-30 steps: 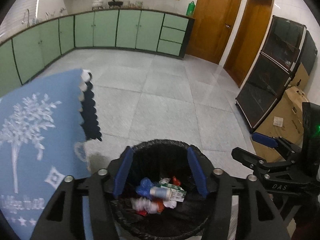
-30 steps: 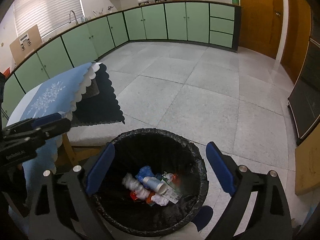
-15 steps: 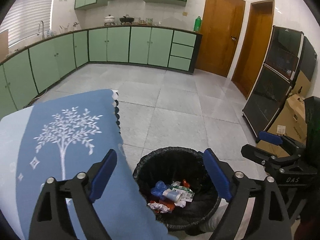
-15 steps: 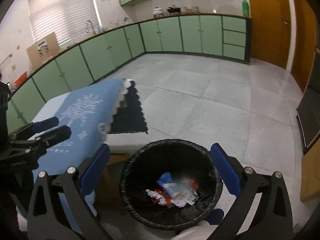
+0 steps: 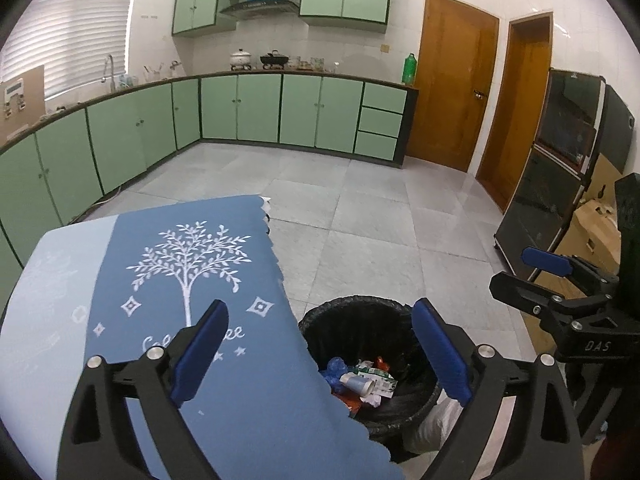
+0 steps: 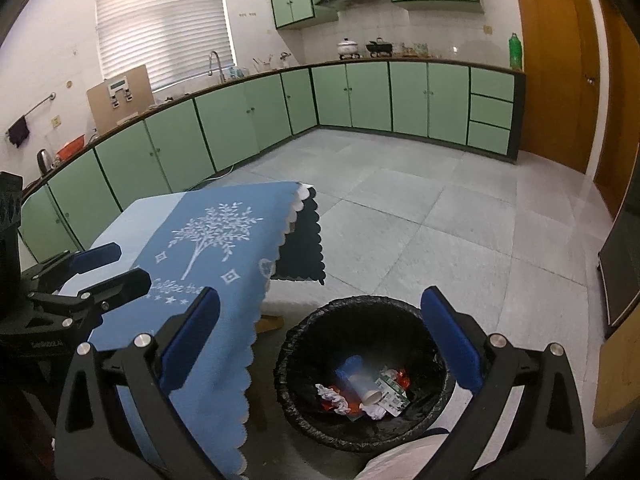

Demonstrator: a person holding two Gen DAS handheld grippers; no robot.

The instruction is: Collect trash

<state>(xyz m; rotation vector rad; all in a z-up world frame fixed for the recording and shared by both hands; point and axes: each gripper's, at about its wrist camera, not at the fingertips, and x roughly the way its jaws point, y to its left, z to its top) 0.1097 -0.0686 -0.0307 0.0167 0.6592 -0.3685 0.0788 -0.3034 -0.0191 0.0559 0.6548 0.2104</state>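
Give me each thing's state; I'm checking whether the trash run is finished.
Left gripper: open, empty, just opened wider.
Right gripper: open, empty.
Trash bin: black-lined, upright, holding cup, wrappers, crumpled paper.
Blue tablecloth: draped over table, nothing on it.
Wooden door: shut.

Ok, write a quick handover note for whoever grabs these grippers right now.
Left gripper: fingers have just been opening, nothing between them.
Right gripper: open, empty.
Bin: on the floor beside the table, black liner in, holding a paper cup, a carton and crumpled wrappers.
Done: that trash is binned.
Left: blue tablecloth shows no trash; check elsewhere.
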